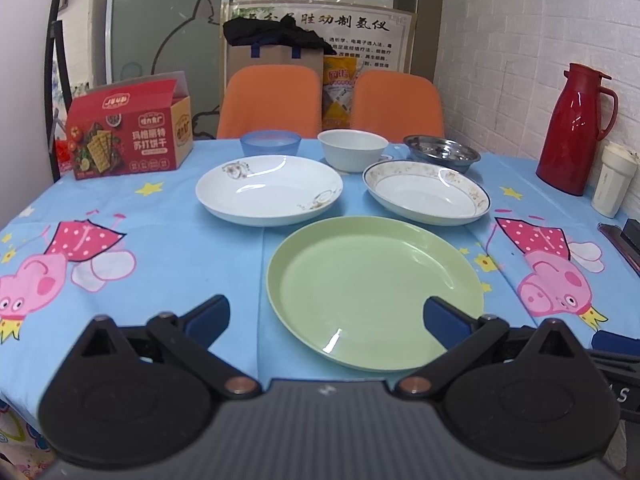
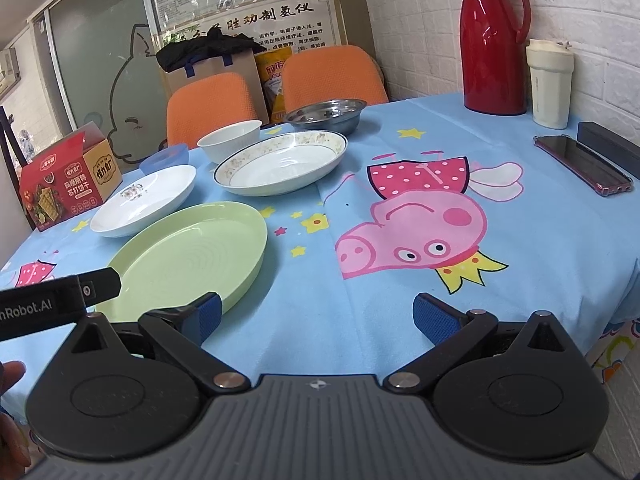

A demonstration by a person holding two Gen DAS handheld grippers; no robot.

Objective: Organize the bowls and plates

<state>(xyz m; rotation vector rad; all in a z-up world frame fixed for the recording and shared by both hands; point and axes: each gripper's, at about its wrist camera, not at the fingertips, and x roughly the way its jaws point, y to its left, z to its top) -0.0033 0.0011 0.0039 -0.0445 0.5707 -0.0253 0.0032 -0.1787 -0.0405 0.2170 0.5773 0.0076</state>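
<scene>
Desk (image 1: 192,264) under blue cartoon-pig cloth. Two orange chairs (image 1: 272,100) behind it. White brick wall (image 1: 520,40) on right, frosted glass panel (image 1: 160,20) with cartoon outline on left, Chinese poster (image 1: 360,28) between.

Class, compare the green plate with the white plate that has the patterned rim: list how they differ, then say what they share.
Colour: the green plate is plain pale green all over; the patterned-rim plate is white with a floral band and dark edge line.
Position: the green plate lies nearest the grippers; the patterned-rim plate lies behind it, just in front of the steel bowl.
Shape: the green plate looks flatter; the patterned-rim plate looks deeper.
Shared: both sit upright and empty on the tablecloth.
</scene>
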